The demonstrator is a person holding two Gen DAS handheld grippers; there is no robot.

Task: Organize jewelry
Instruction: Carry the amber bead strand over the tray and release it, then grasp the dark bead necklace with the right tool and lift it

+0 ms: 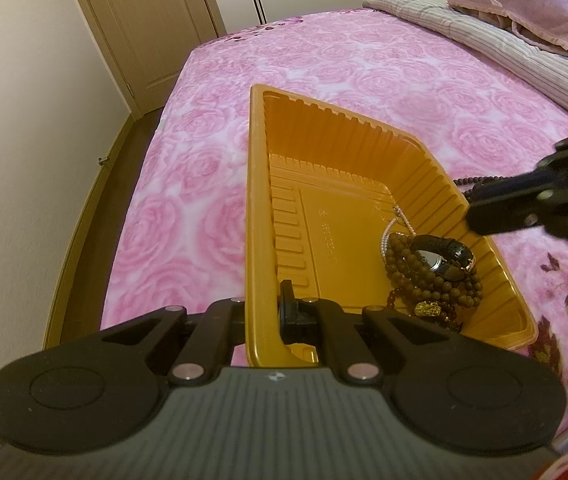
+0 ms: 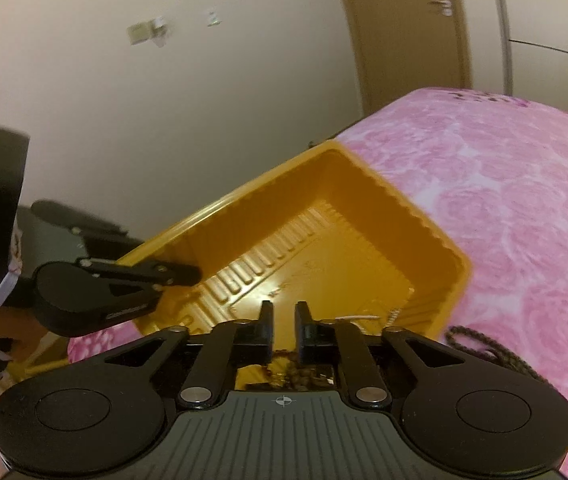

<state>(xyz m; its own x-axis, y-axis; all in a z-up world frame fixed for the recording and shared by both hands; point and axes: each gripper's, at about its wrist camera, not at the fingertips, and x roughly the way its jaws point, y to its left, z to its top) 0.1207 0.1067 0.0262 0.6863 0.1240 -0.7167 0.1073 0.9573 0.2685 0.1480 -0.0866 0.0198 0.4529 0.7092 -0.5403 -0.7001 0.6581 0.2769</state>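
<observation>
Orange ribbed plastic tray (image 1: 326, 216) fills the middle of the left wrist view, lying on a bed with a pink rose-patterned cover (image 1: 324, 64). The left gripper (image 1: 261, 312) is clamped on the tray's near left wall, one finger outside it and one inside. The jewelry sits heaped in the tray's near right corner: a black-strapped wristwatch (image 1: 446, 258) lying on coiled brown wooden bead strands (image 1: 424, 276), a thin string of small pale pearls (image 1: 390, 234) beside them, and a small gold-coloured piece (image 1: 428, 309) at the front of the heap. The right gripper (image 1: 524, 208) reaches in from the right above the tray's right rim; its fingertips are blurred here. A dark bead strand (image 1: 480, 181) lies on the cover just outside that rim. Striped grey bedding (image 1: 484, 36) and a pink pillow (image 1: 524, 8) lie far back.

From the right wrist view, the right gripper (image 2: 284, 330) hovers over the tray (image 2: 364, 184) with its fingers slightly apart and nothing between them. Brown beads (image 2: 300, 376) show below the fingers, mostly hidden. The left gripper (image 2: 191, 274) pinches the tray's left wall. The dark strand (image 2: 484, 346) lies on the cover (image 2: 504, 200) just beside the tray's right corner
</observation>
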